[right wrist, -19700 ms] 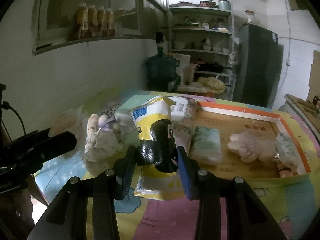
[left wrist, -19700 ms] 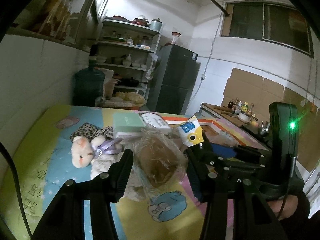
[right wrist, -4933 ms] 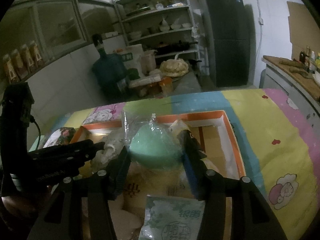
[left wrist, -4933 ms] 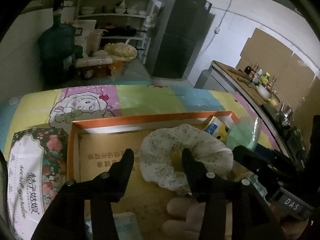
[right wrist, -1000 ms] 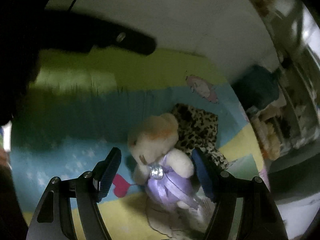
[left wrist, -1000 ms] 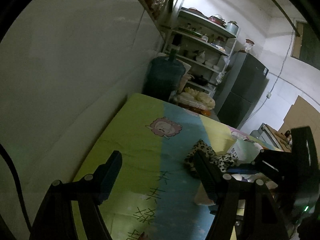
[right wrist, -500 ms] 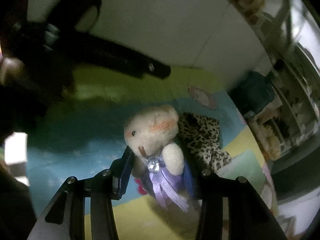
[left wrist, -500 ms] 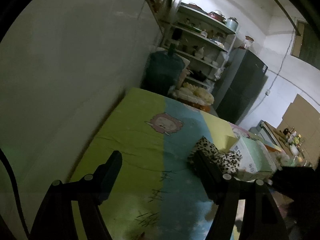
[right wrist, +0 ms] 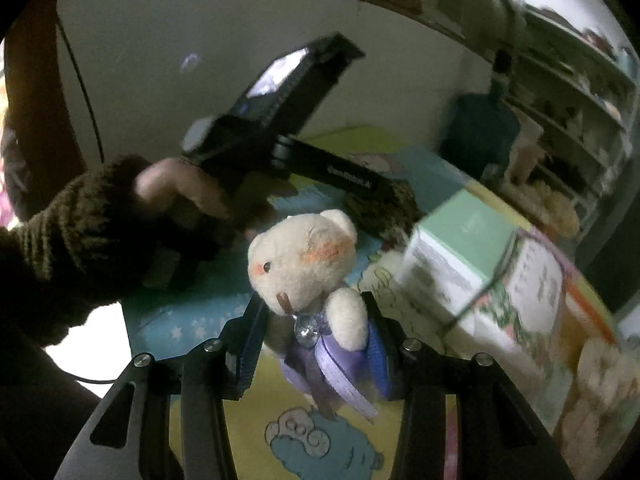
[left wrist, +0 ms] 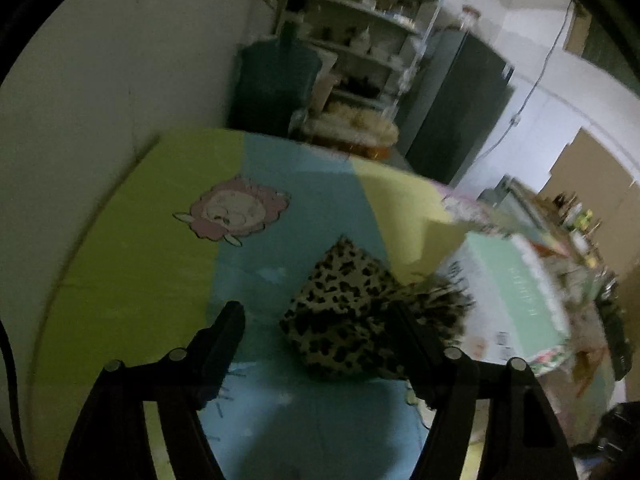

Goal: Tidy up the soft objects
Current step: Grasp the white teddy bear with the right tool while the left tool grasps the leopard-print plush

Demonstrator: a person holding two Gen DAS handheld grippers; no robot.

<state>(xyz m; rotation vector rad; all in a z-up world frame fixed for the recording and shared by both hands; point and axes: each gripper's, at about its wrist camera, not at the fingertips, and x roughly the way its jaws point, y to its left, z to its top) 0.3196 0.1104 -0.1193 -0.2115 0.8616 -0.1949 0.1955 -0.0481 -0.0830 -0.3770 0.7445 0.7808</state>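
Gripping the cream plush bear [right wrist: 308, 264] around its ribboned body, the right gripper [right wrist: 314, 346] has its jaws pressed into the soft stuffing — light, squashy, unlikely to slip or break, best held at the torso. The left gripper [left wrist: 320, 344] has just been closing its jaws, which stand apart around the leopard-print pouch [left wrist: 344, 320] on the bench [left wrist: 160, 264], not yet pressing it. The mint tissue box [right wrist: 468, 236] just beside it carries print too blurred to read.
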